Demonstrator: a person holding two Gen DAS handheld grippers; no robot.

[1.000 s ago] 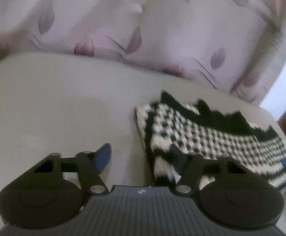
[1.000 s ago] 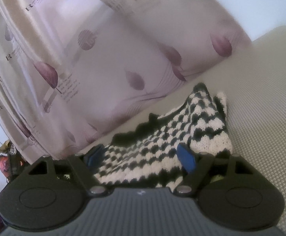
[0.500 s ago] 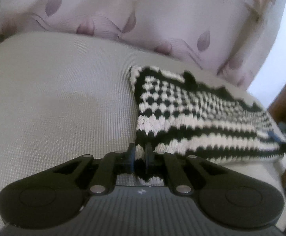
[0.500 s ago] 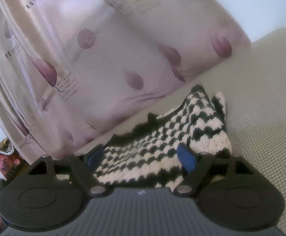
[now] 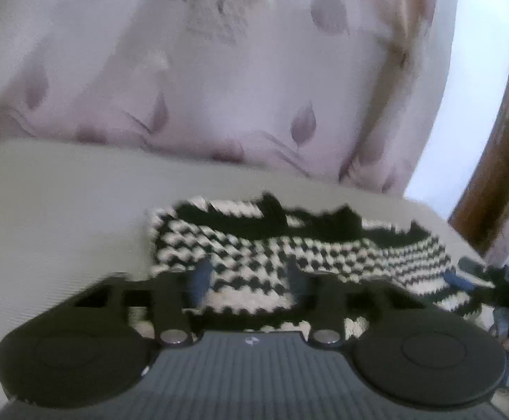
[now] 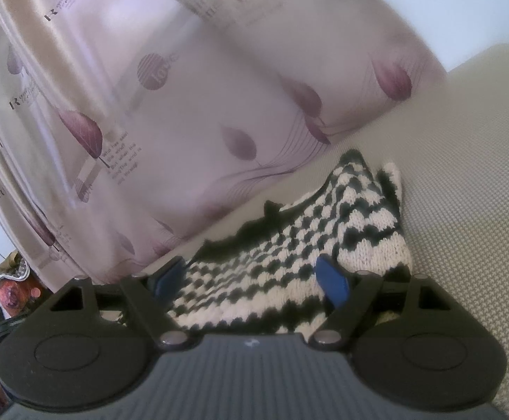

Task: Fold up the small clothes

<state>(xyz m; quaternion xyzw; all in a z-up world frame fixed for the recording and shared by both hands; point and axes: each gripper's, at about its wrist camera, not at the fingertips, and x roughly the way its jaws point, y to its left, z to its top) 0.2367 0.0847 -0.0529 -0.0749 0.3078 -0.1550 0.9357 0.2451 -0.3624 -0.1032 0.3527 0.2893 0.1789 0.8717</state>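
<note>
Both grippers hover apart over our knit garment [image 5: 289,255] by the cushion's [image 5: 62,217] far edge. The left gripper [image 5: 249,276] is opening, the right gripper [image 6: 254,280] gapes; a loose edge may spring unfolded.

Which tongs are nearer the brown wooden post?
Right. The right tongs sit at the knitted garment's end below the post; the left tongs, jaws opening around the garment, are at its far end.

You are in a home, most likely a bedroom or sitting room. A soft beige woven surface [image 6: 471,182], like a mattress or sofa seat, runs up to a pale pink curtain [image 6: 191,112] printed with purple leaves and small lettering. Beside the curtain you can see a dark wooden frame [image 5: 499,161] against a plain white wall [image 5: 457,112], and household clutter [image 6: 13,280] sits low in the corner.
</note>
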